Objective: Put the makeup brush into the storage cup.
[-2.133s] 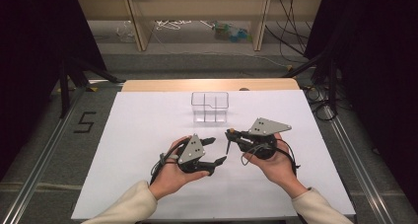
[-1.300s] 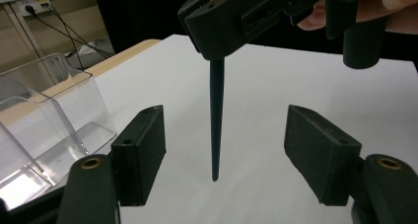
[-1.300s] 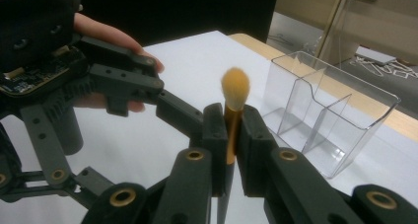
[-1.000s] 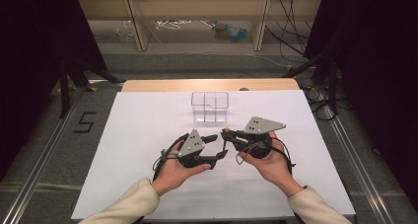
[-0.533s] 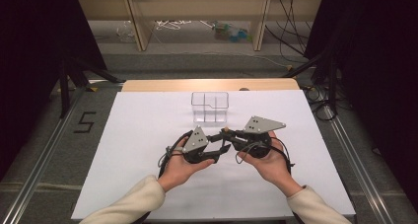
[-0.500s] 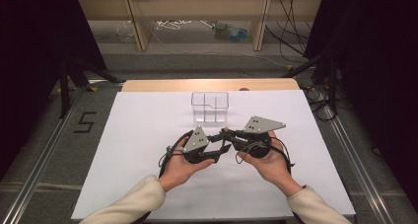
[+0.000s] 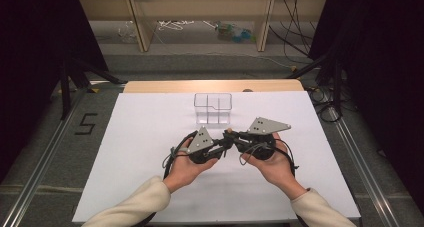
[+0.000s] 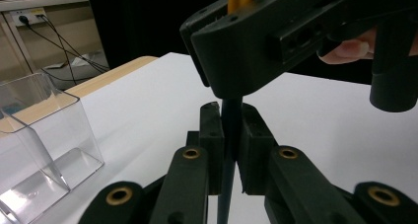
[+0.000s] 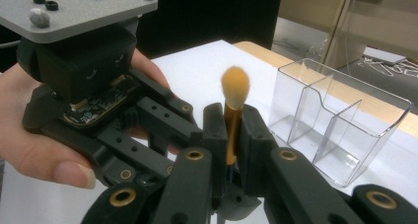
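Two grippers: they meet jaw to jaw at the middle of the table, both clamped on one small makeup brush.
Table [image 7: 145, 137]: white sheet over a wooden top, the largest thing in the high view.
Clear organiser [image 7: 213, 108]: see-through plastic box with inner dividers, standing beyond the fingertips of both grippers, apart from them; in the right gripper view it sits just right of the jaws, in the left gripper view at the left edge.
Right gripper [image 7: 231, 137]: held in the person's right hand [image 7: 272, 167], jaws clenched on the gold part of the brush, the tuft sticking up past the fingertips.
Left gripper [image 7: 223, 144]: held in the left hand [image 7: 186, 168]; its jaws have just been closing and now pinch the dark handle between the pads, right below the right gripper's jaws.
Makeup brush [image 9: 233, 108]: slim; soft orange-tan bristle tuft, shiny gold ferrule below it, then a thin dark handle [image 8: 229, 150] that runs down out of the left gripper view.
Brush place: upright between the two pairs of pads, off the table, near the organiser.
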Demonstrator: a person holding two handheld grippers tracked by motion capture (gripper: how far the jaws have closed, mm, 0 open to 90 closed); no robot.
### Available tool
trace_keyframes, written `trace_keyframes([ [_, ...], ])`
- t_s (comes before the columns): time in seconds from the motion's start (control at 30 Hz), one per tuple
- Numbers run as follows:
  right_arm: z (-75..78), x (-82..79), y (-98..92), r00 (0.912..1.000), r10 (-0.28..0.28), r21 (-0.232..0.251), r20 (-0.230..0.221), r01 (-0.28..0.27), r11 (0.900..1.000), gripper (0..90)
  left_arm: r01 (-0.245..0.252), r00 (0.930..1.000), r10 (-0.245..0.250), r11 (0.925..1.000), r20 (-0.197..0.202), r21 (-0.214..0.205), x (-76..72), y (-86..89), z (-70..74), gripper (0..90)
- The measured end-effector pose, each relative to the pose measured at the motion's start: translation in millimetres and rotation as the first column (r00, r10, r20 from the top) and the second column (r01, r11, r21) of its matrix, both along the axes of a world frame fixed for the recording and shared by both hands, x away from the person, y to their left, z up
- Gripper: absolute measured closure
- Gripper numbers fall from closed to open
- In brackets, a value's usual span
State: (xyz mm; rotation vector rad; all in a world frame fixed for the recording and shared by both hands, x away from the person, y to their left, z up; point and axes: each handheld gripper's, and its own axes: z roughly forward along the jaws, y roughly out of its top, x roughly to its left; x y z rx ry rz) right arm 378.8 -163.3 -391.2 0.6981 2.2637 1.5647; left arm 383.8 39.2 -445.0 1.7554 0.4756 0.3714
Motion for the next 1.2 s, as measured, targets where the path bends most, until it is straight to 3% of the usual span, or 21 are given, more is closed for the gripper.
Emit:
trace_keyframes([
  [0.1,-0.5,0.9,-1.0,0.9995,-0.008,0.015,0.03,0.007,0.9999,82.8,-0.001,1.0,0.001,1.0,0.004,-0.003,0.1,0.6,1.7,82.3],
  [0.2,-0.7,1.1,-1.8,0.9997,-0.023,0.042,-0.002,0.023,0.9989,65.0,-0.007,1.0,0.008,0.9999,0.005,-0.007,0.9,2.2,2.3,82.4],
  [0.47,0.4,2.3,-7.9,0.9978,-0.066,0.07,-0.008,0.066,0.9953,46.0,-0.032,0.9993,0.032,0.9994,0.016,-0.013,3.0,7.1,5.8,82.5],
  [1.2,5.1,-12.6,-35.4,0.9964,-0.082,0.097,0.017,0.08,0.9921,29.9,-0.066,0.9962,0.068,0.9973,0.054,-0.032,8.8,18.6,16.0,82.5],
])
